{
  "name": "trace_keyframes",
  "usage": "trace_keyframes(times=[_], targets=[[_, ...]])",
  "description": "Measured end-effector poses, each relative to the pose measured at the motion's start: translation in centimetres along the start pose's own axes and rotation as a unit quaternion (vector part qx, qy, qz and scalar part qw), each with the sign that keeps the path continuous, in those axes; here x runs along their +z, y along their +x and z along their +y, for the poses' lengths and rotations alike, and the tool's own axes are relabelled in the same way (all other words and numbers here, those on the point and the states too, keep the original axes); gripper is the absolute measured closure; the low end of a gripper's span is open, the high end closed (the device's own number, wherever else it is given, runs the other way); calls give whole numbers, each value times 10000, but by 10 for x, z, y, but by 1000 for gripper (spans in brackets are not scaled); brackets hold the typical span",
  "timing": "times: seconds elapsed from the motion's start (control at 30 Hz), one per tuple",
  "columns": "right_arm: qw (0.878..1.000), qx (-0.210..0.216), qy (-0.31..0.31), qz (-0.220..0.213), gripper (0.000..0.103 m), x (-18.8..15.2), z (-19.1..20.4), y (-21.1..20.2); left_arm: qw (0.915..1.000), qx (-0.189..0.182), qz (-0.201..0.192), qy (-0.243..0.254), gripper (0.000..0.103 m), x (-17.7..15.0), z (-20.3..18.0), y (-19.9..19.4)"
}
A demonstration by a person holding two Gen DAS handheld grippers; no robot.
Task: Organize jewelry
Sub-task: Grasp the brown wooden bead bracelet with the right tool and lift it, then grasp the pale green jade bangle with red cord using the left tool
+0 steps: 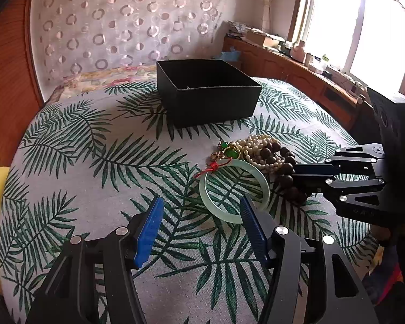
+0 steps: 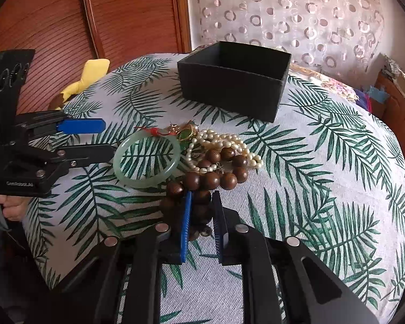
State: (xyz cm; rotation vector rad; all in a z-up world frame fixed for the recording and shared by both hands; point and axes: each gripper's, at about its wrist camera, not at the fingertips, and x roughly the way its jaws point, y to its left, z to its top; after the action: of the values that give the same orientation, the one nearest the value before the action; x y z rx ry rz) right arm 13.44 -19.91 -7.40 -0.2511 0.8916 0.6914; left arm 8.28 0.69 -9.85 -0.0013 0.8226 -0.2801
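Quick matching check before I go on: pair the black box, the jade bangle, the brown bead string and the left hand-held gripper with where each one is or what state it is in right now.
Column one:
1. black box
2. jade bangle
3. brown bead string
4. left hand-held gripper

Column two:
A. between the right hand-held gripper's blue pads
B. open, nothing held
C. lying flat on the leaf-print cloth, red cord tied on
D. at the far side of the cloth, behind the jewelry pile

Pairs: 1-D, 2-C, 3-A, 4-B
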Motion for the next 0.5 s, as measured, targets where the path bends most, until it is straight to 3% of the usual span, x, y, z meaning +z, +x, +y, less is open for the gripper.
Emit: trace_keyframes(times=[0.5], targets=[[9967,-386,-80,-711,86,-3,-14,-67,9998,-118,125,46,47,9,-8,13]])
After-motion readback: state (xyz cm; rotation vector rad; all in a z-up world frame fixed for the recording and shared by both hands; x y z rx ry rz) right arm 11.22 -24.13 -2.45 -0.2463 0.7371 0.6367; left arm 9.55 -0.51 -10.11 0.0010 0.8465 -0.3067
